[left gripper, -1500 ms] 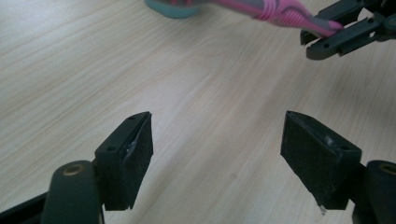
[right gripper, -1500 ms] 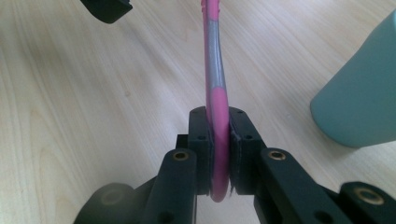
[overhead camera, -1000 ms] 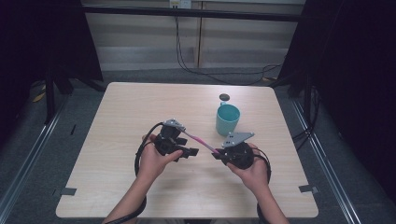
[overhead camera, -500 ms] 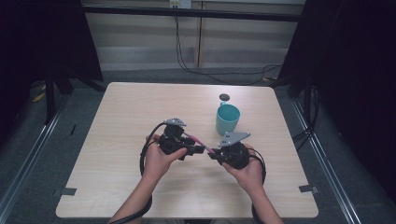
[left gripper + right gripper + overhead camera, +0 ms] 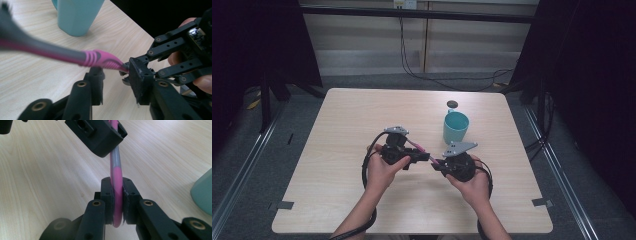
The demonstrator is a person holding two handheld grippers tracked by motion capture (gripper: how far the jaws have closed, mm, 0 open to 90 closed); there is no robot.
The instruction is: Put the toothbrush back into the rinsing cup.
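Right gripper (image 5: pixel 438 165) fingers clamp the pink toothbrush (image 5: pixel 116 173) handle above the table (image 5: pixel 337 120), while left gripper (image 5: pixel 424 158) fingers, just closing, straddle its middle without visible contact, probably for a hand-over.

No legible text, label, brand, number or sign is found in any view. Nothing readable is noted on the teal cup (image 5: pixel 455 127), the pink toothbrush (image 5: pixel 116 173) or the surface (image 5: pixel 342 125).

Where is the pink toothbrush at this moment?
In the high view, the pink toothbrush spans between the two tools above the table's middle, just left of and nearer than the teal cup.
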